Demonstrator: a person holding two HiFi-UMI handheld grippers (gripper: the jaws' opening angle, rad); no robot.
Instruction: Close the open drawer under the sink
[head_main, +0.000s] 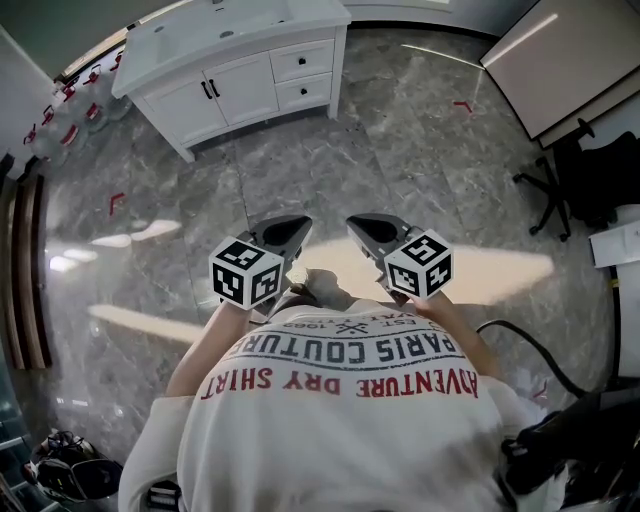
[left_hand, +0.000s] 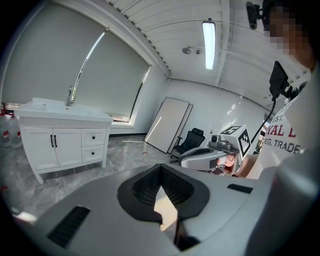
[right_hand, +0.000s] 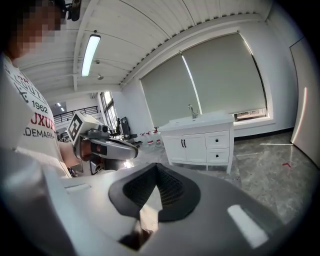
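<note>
The white sink cabinet (head_main: 235, 60) stands far off across the grey marble floor, with two doors and two small drawers (head_main: 303, 62) at its right. Both drawer fronts (right_hand: 218, 140) look flush with the cabinet face from here. A tap (left_hand: 71, 94) rises from its top. The left gripper (head_main: 285, 232) and the right gripper (head_main: 372, 228) are held side by side close to the person's chest, well short of the cabinet. Both have their jaws together with nothing between them. The right gripper (left_hand: 205, 156) shows beside the left gripper (left_hand: 161, 175), and the left gripper (right_hand: 107, 147) beside the right gripper (right_hand: 156, 172).
Several water bottles (head_main: 60, 120) stand left of the cabinet. A white board (head_main: 560, 60) leans at the upper right, with a black office chair (head_main: 560, 190) below it. A black cable (head_main: 530, 345) runs on the floor at the right. Red tape marks (head_main: 462, 104) sit on the floor.
</note>
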